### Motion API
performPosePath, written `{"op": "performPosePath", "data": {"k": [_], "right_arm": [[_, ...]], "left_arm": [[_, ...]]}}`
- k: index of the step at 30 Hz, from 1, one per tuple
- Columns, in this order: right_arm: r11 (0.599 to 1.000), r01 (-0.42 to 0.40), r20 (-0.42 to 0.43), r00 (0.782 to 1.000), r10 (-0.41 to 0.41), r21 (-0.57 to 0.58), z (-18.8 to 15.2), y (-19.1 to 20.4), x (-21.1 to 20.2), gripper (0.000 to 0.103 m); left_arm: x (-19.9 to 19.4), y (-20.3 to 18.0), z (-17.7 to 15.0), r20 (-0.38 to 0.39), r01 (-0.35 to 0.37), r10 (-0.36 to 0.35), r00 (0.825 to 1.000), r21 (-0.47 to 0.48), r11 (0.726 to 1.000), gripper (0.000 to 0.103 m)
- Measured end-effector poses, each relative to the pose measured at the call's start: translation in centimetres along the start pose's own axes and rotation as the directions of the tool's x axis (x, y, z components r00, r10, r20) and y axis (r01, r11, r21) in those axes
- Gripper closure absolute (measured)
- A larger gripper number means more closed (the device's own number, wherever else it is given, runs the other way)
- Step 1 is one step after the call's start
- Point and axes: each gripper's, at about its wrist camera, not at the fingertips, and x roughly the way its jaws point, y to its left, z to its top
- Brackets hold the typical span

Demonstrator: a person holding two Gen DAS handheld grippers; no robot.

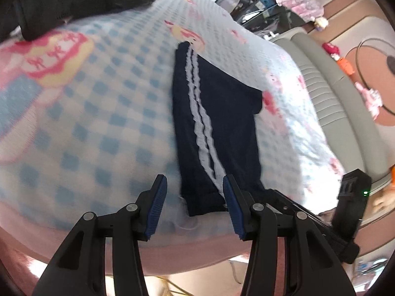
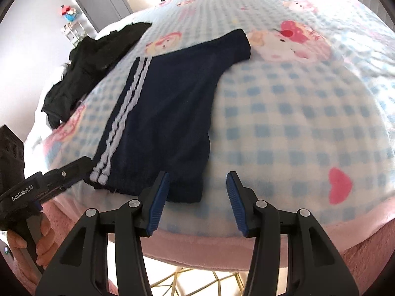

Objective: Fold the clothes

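Navy shorts (image 1: 217,133) lie flat on the checked blanket (image 1: 98,123) near its front edge, both grippers (image 1: 195,194) (image 2: 197,197) hovering with fingers apart and empty, apparently between folds; next, grasp an edge.

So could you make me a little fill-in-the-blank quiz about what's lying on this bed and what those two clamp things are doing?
1. The navy shorts carry two ____ stripes down one side.
2. The shorts lie on a blanket checked in white and ____.
3. Neither the left gripper nor the right gripper holds anything; both stand ____.
4. The heap of clothes beyond the shorts is coloured ____.

Missing words: white; blue; open; black
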Motion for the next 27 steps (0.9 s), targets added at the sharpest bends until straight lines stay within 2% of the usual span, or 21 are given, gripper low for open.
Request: {"op": "performPosePath", "data": {"k": [2,3,6,9,11,13,15,18,19,20,22,24,27], "right_arm": [[1.0,-0.008,-0.006,1.0,0.008,0.002,-0.1,0.0,0.2,0.054],[1.0,0.011,-0.016,1.0,-0.011,-0.006,-0.2,-0.1,0.4,0.054],[0.999,0.034,-0.046,0.998,-0.034,0.004,-0.6,-0.8,1.0,0.054],[0.998,0.008,-0.036,0.999,-0.006,0.063,-0.7,-2.0,0.6,0.054],[0.999,-0.012,-0.011,1.0,0.012,0.052,-0.4,-1.7,0.1,0.052],[0.999,-0.037,-0.004,0.999,0.037,0.028,-0.3,-1.1,0.1,0.052],[0.999,-0.04,-0.033,0.999,0.04,0.01,-0.5,-0.5,1.1,0.052],[0.999,-0.036,-0.072,0.997,0.036,-0.008,-1.1,0.0,2.5,0.053],[0.999,-0.042,-0.067,0.997,0.041,-0.01,-1.3,0.1,2.4,0.056],[0.999,-0.051,-0.063,0.997,0.05,-0.013,-1.5,0.1,2.2,0.064],[0.996,-0.081,-0.068,0.995,0.079,-0.025,-1.5,0.2,1.6,0.072],[0.995,-0.1,-0.065,0.993,0.098,-0.026,-1.6,0.2,1.1,0.078],[0.991,-0.128,-0.059,0.99,0.126,-0.03,-1.8,0.2,0.0,0.081]], "left_arm": [[0.8,-0.1,-0.2,-0.022,-0.088,0.088,0.996,0.018,0.996,0.054],[1.0,0.0,-0.3,-0.027,-0.109,0.11,0.994,0.02,0.994,0.055],[0.9,0.3,-0.2,-0.023,-0.084,0.084,0.996,0.0,0.996,0.055],[0.4,0.1,-0.2,-0.001,0.018,-0.018,1.0,-0.018,1.0,0.055],[0.9,-0.1,-0.2,-0.032,0.071,-0.072,0.997,-0.022,0.997,0.055],[2.0,-0.4,-0.4,-0.059,0.048,-0.049,0.997,-0.007,0.999,0.055],[2.9,-0.4,-0.7,-0.08,0.025,-0.025,0.996,0.002,1.0,0.055],[3.3,-0.1,-0.8,-0.094,0.031,-0.033,0.995,-0.022,0.999,0.057],[3.2,-0.1,-0.8,-0.087,0.032,-0.034,0.996,-0.024,0.999,0.059],[3.1,-0.2,-0.9,-0.083,0.031,-0.033,0.996,-0.021,0.999,0.07],[2.8,-0.5,-1.0,-0.081,0.03,-0.031,0.996,-0.014,0.999,0.075],[2.4,-0.8,-1.0,-0.079,0.032,-0.032,0.996,-0.007,0.999,0.077],[1.4,-1.2,-1.1,-0.084,0.029,-0.027,0.996,0.02,0.999,0.077]]}}
